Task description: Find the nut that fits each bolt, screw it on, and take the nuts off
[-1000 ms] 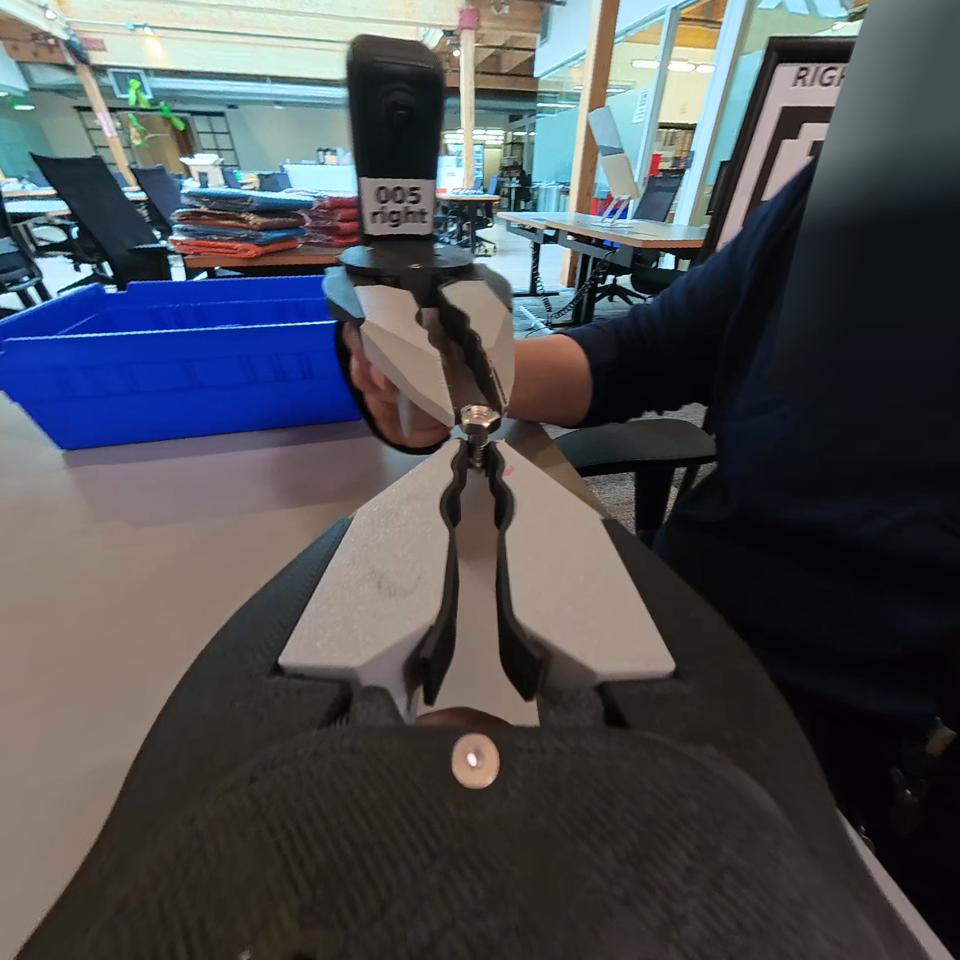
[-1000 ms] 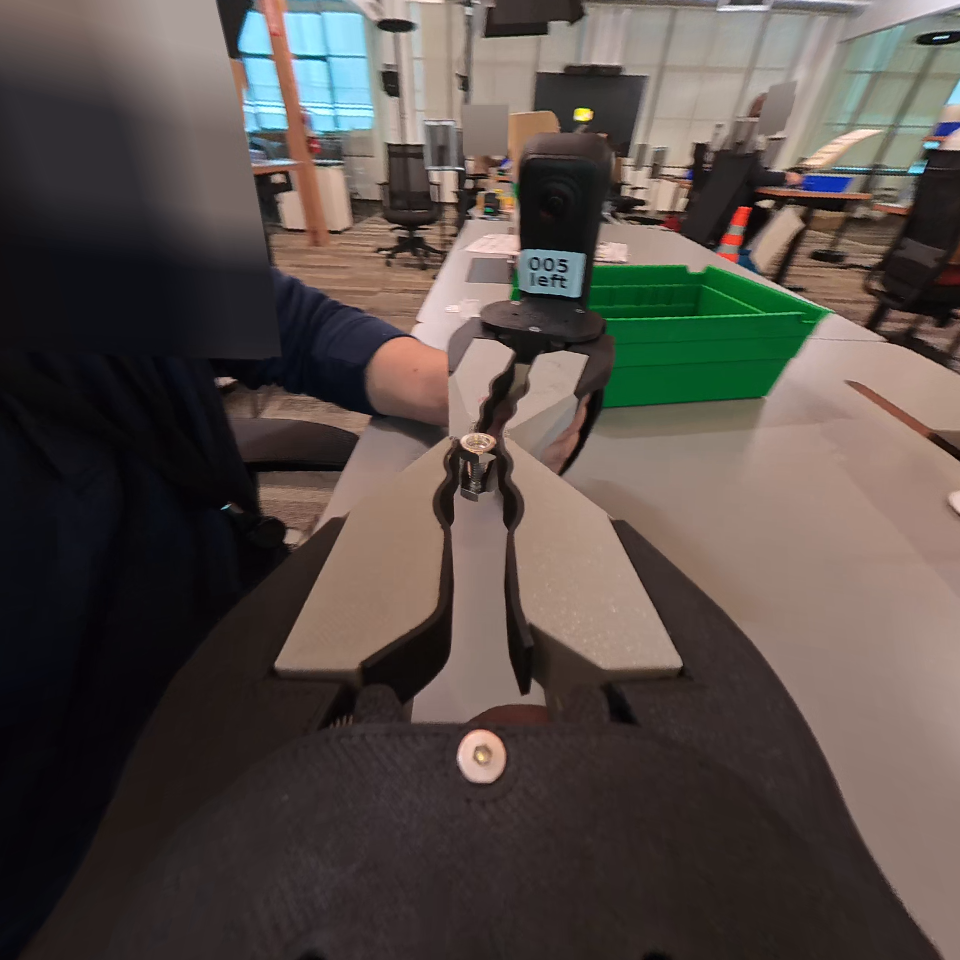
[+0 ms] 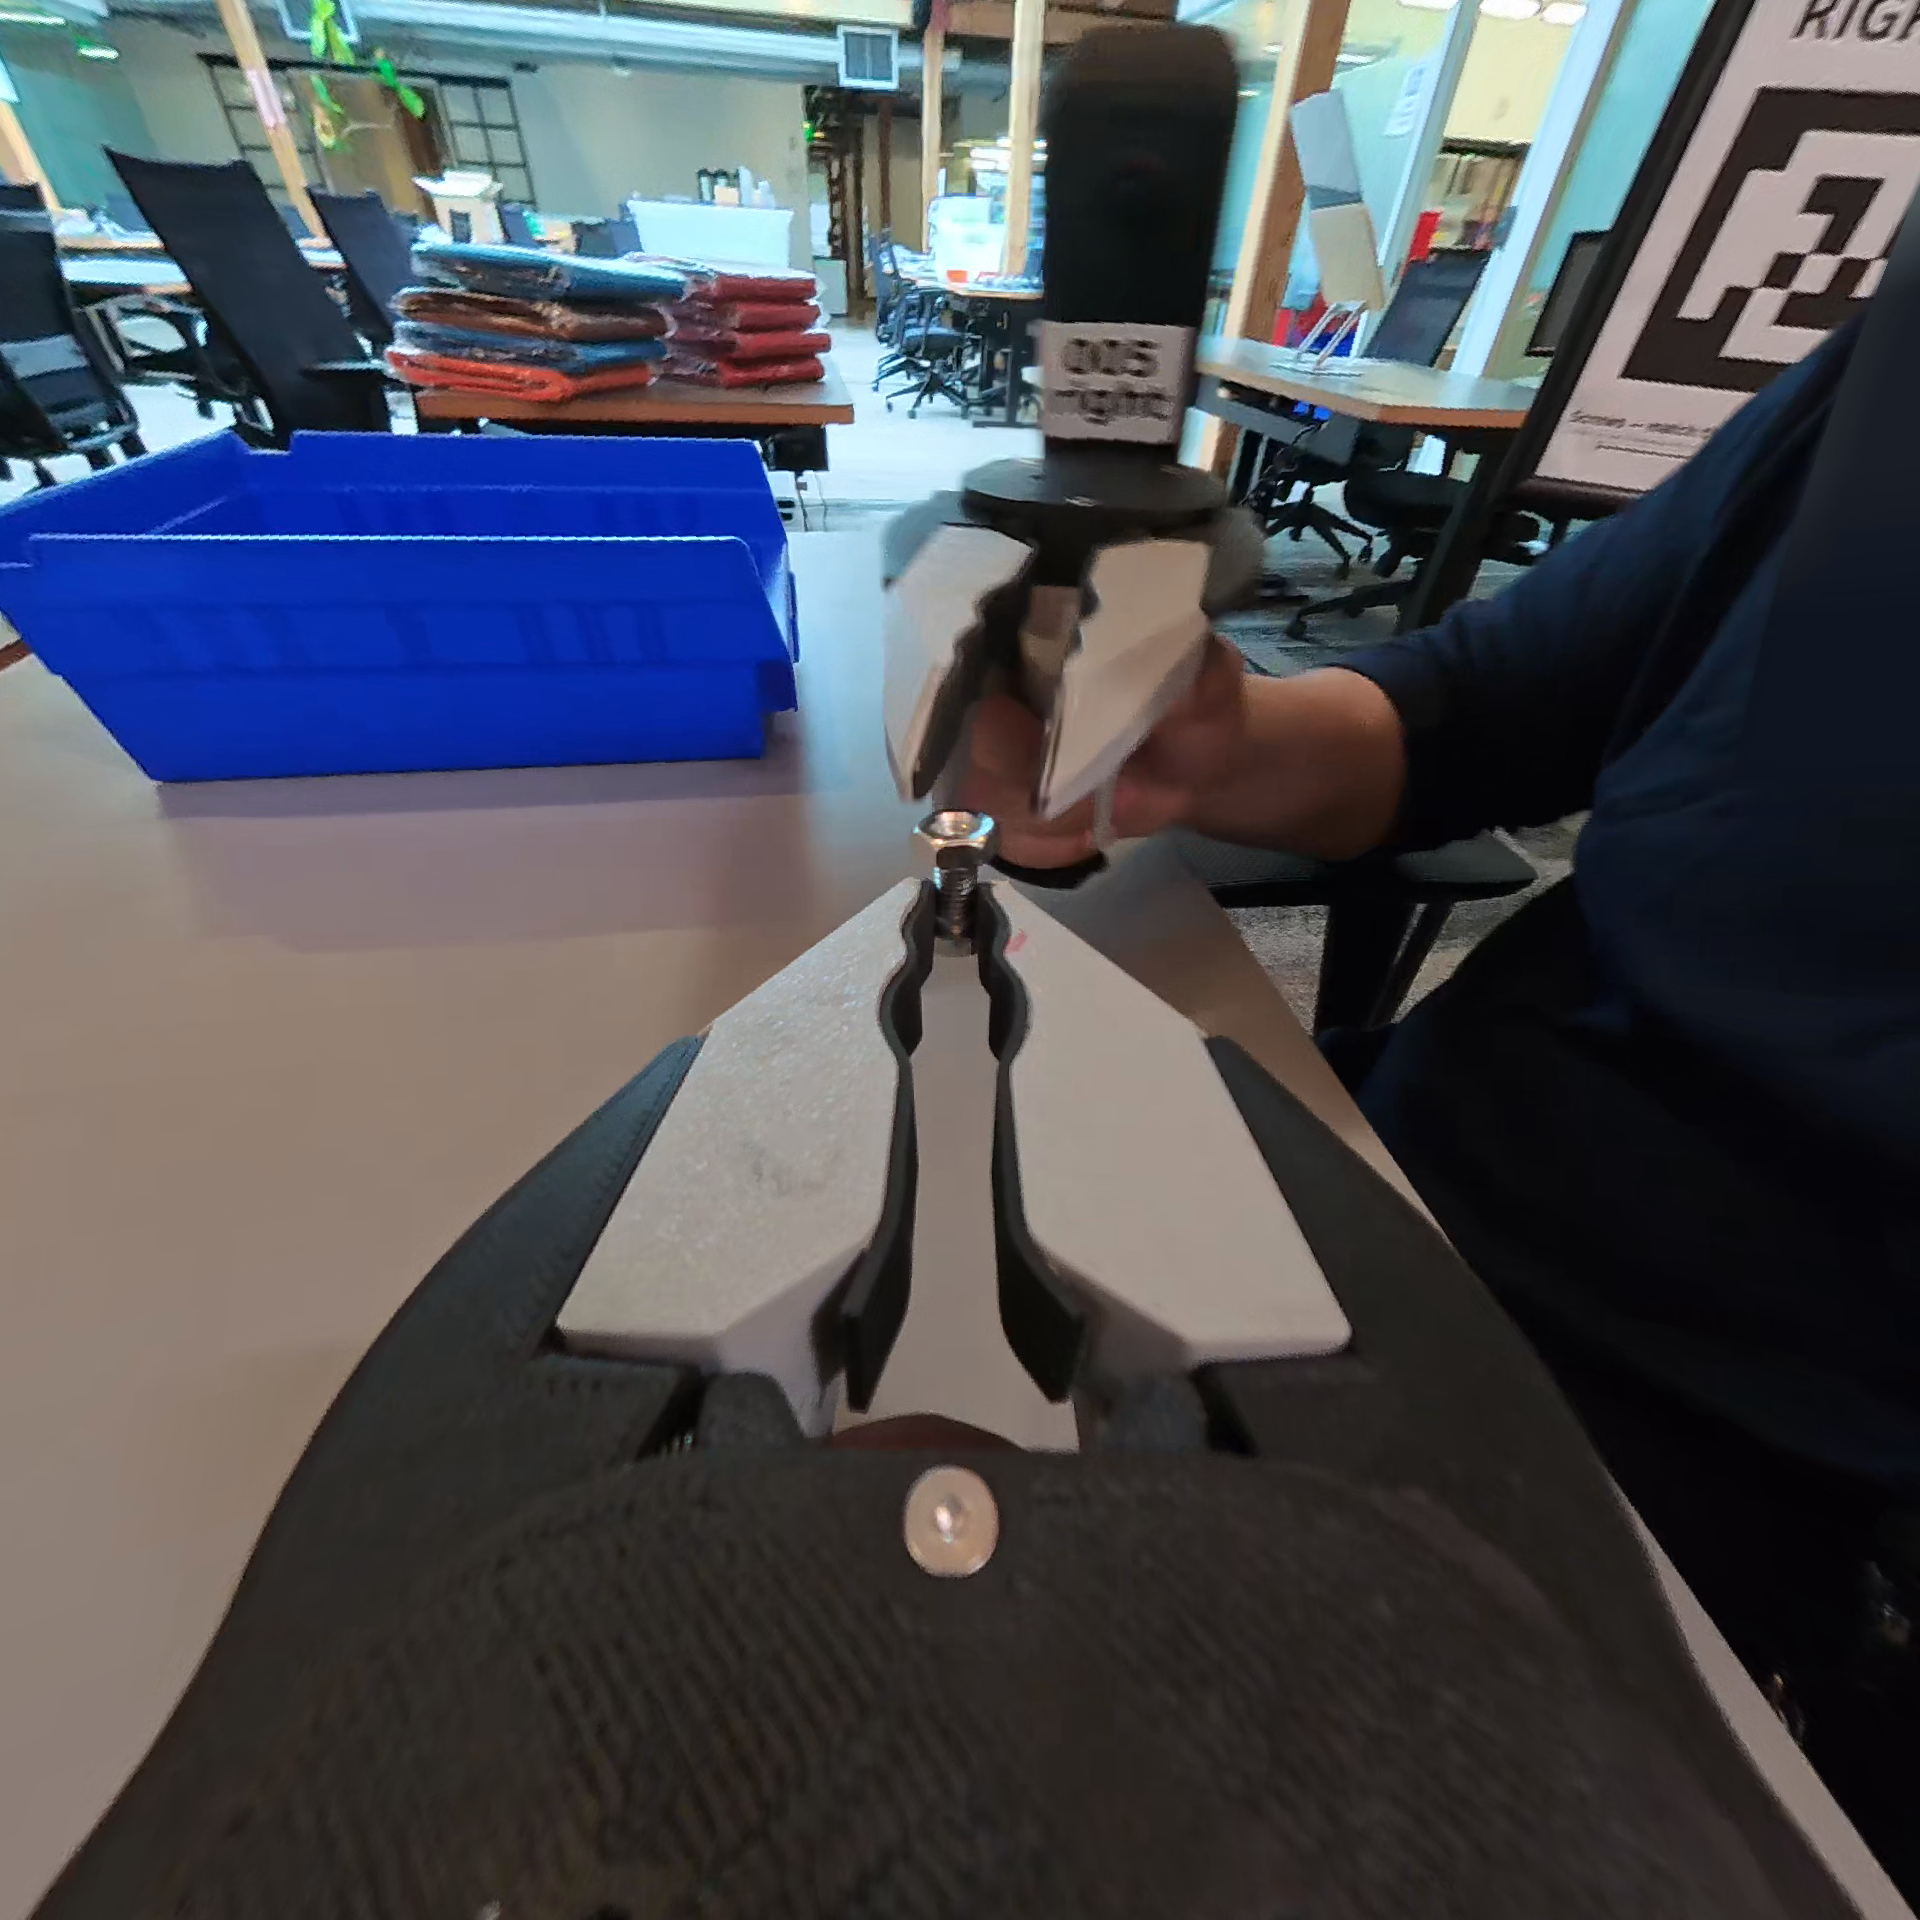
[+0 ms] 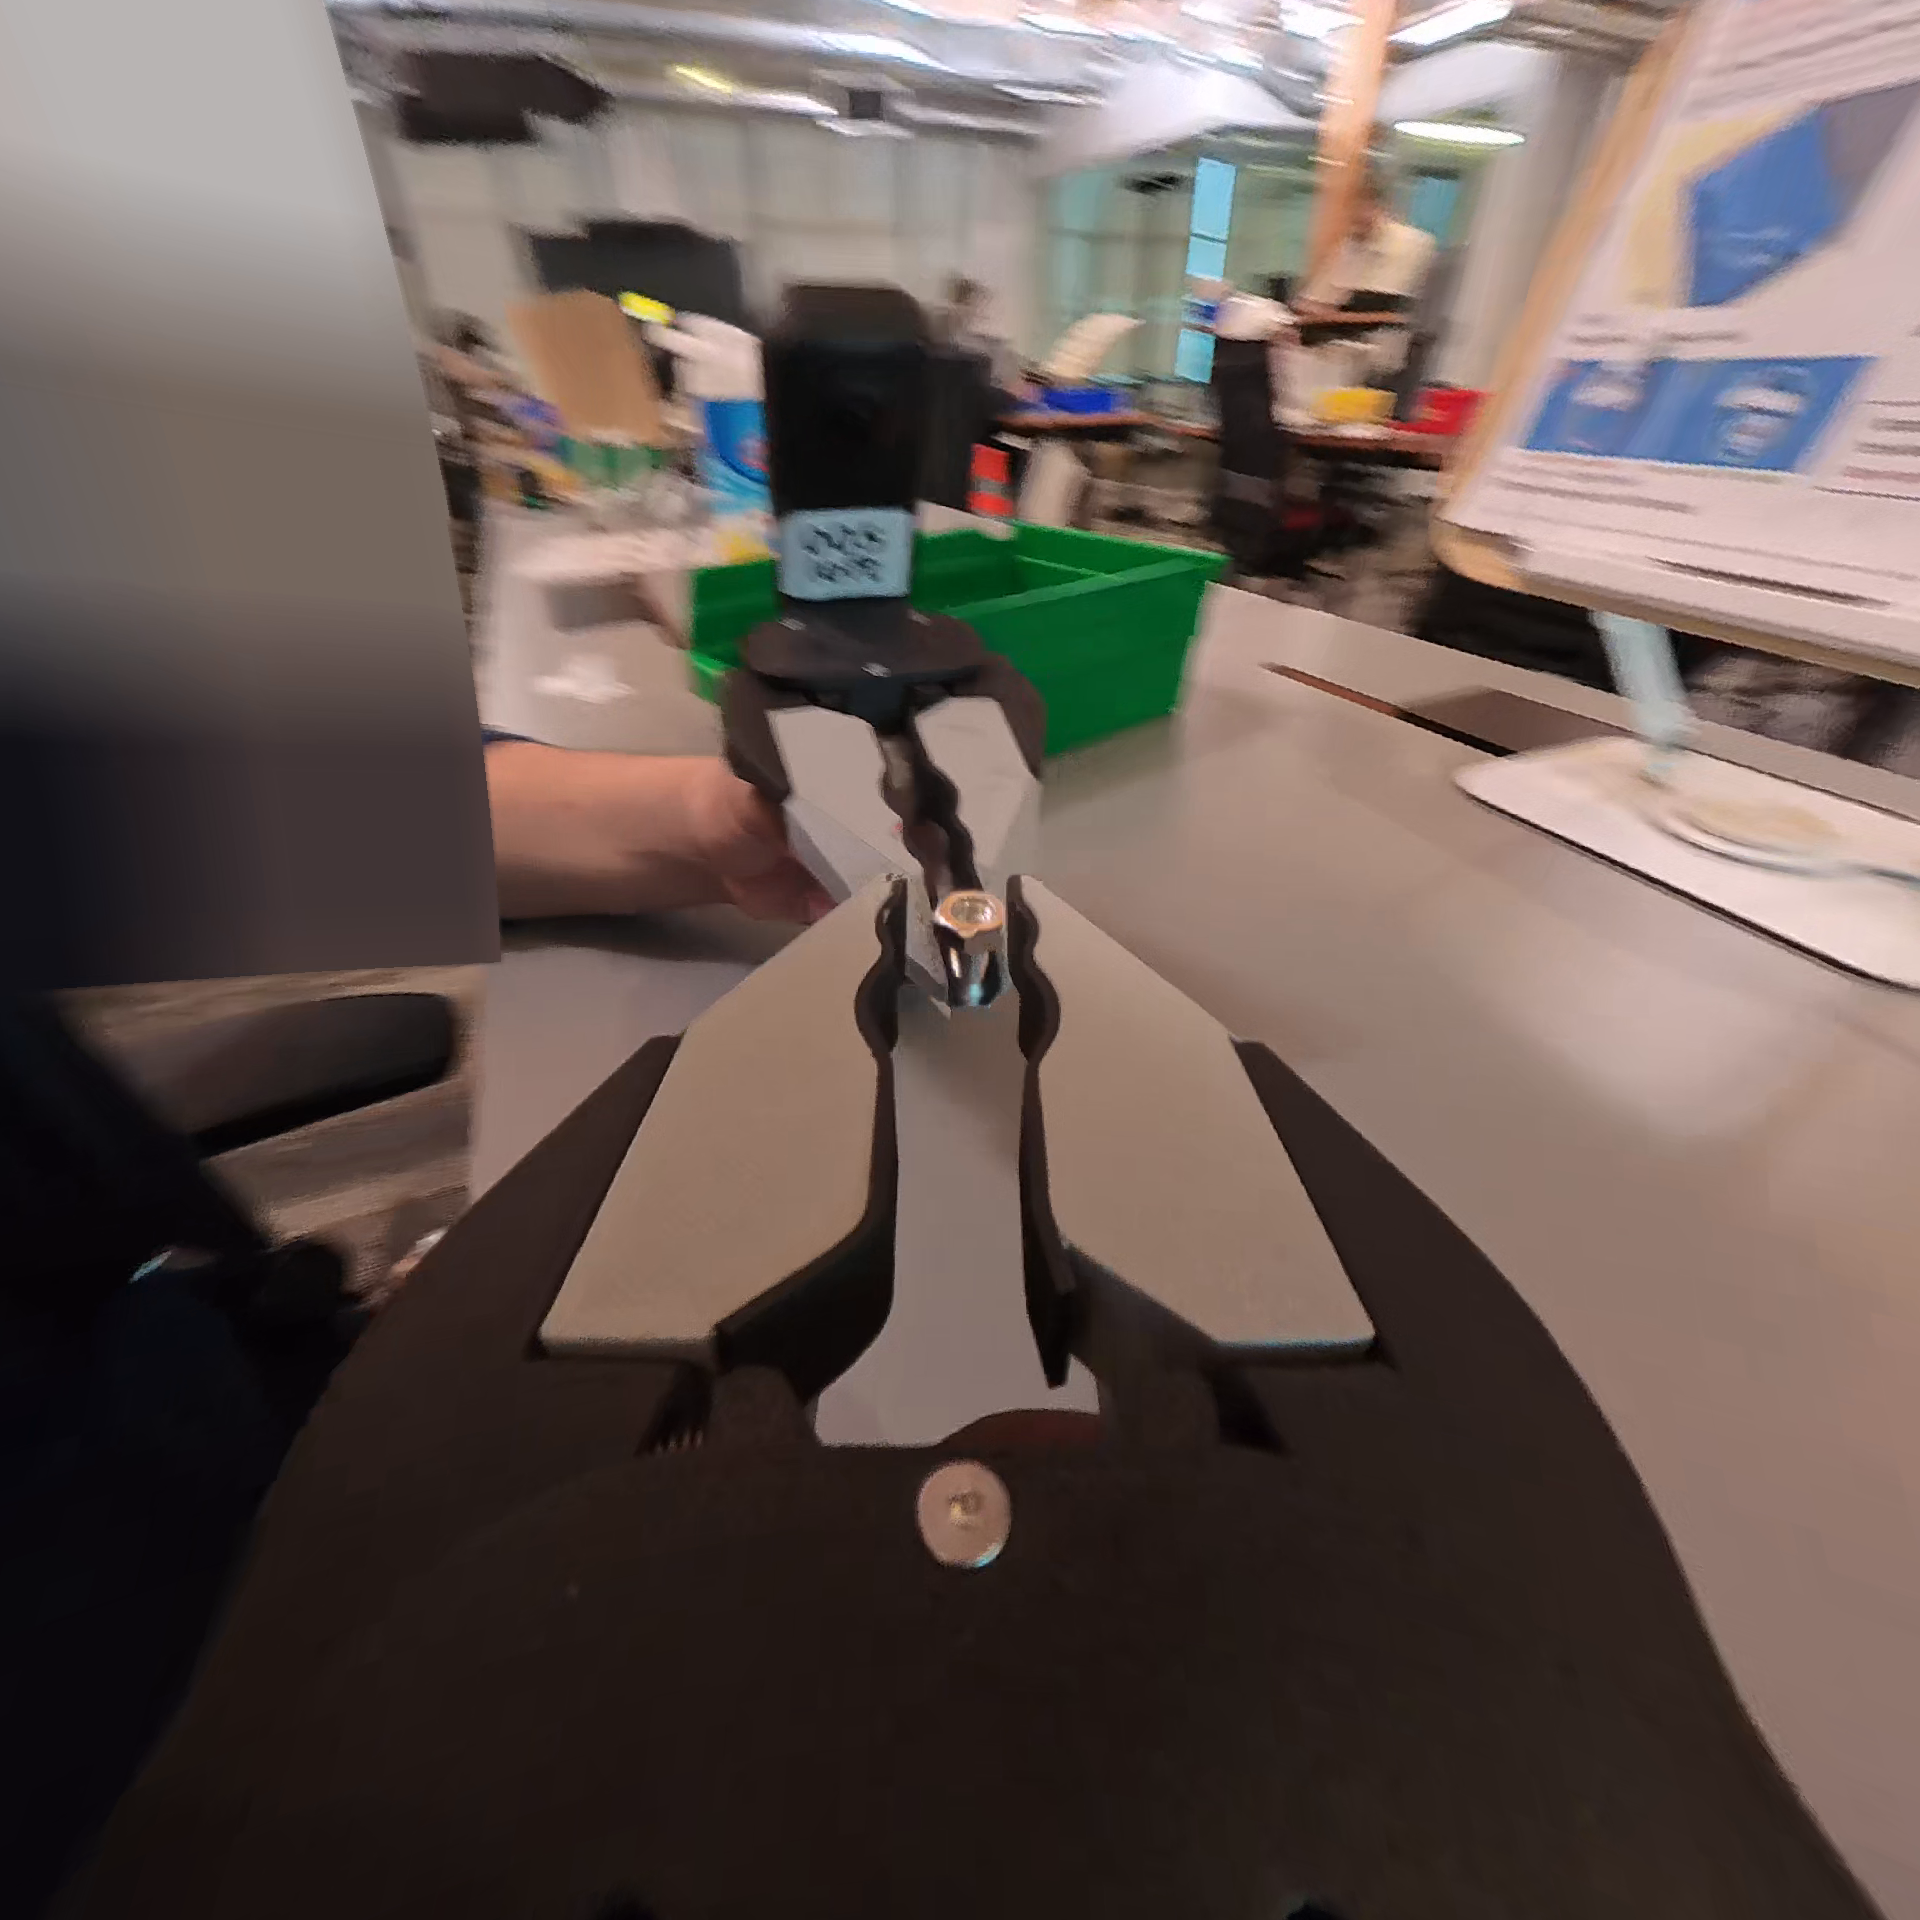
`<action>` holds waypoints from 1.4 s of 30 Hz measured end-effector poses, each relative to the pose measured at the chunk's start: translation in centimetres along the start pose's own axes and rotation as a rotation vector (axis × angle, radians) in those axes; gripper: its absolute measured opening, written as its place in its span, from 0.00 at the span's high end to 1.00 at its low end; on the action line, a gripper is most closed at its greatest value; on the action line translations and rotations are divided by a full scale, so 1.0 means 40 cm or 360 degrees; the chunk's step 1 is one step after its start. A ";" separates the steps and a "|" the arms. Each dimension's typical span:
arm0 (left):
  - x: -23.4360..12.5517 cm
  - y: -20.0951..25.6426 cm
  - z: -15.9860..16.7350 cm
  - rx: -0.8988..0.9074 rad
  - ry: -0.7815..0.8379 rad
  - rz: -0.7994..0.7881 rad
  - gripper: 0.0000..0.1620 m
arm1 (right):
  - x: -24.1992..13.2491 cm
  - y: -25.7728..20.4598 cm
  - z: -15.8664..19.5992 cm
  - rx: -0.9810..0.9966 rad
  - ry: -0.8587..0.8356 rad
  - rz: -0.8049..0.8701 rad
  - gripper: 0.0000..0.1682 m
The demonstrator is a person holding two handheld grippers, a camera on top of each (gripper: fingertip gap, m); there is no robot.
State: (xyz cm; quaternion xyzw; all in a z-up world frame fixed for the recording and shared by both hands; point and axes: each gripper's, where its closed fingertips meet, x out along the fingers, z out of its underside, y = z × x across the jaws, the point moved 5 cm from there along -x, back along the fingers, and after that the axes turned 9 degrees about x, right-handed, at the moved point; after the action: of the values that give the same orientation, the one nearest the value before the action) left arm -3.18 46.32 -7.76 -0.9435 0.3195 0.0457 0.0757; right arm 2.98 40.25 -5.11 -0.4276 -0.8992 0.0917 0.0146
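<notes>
My left gripper point(image 3: 954, 906) is shut on a small steel bolt point(image 3: 954, 891) and holds it above the table, thread pointing away from me. A hex nut point(image 3: 954, 831) sits on the bolt's far end. My right gripper point(image 4: 958, 906) is open. Its fingers stand apart on either side of the nut point(image 4: 966, 920) without clamping it. In the left wrist view the right gripper point(image 3: 982, 795) hangs just behind and above the nut, blurred. The left gripper point(image 4: 935, 883) faces me in the right wrist view.
A blue bin point(image 3: 416, 644) stands on the grey table point(image 3: 312, 1039) at the far left. A green bin point(image 4: 1101, 644) stands behind the left gripper. A poster stand with a white base point(image 4: 1714, 831) is at the right. The table edge and the person's dark-sleeved arm point(image 3: 1558, 727) are close. The grippers are tip to tip, or close to it.
My right gripper has opened and let go of the nut, and it has swung; its view is blurred. The left gripper still holds the bolt.
</notes>
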 end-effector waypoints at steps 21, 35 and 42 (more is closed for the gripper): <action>-0.011 0.025 -0.023 0.0016 0.0116 0.0147 0.97 | 0.004 0.020 -0.027 -0.0039 -0.0199 -0.0823 0.91; -0.010 0.028 -0.026 0.0027 0.0118 0.0146 0.97 | 0.009 0.015 -0.018 -0.0053 -0.0216 -0.0809 0.92; -0.009 0.028 -0.026 0.0031 0.0109 0.0140 0.97 | 0.005 0.013 -0.015 -0.0062 -0.0203 -0.0782 0.93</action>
State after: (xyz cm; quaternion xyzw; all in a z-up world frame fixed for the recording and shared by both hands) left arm -4.11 45.48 -6.83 -0.9287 0.3635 0.0136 0.0716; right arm 3.31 40.83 -4.61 -0.1898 -0.9768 0.0948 -0.0285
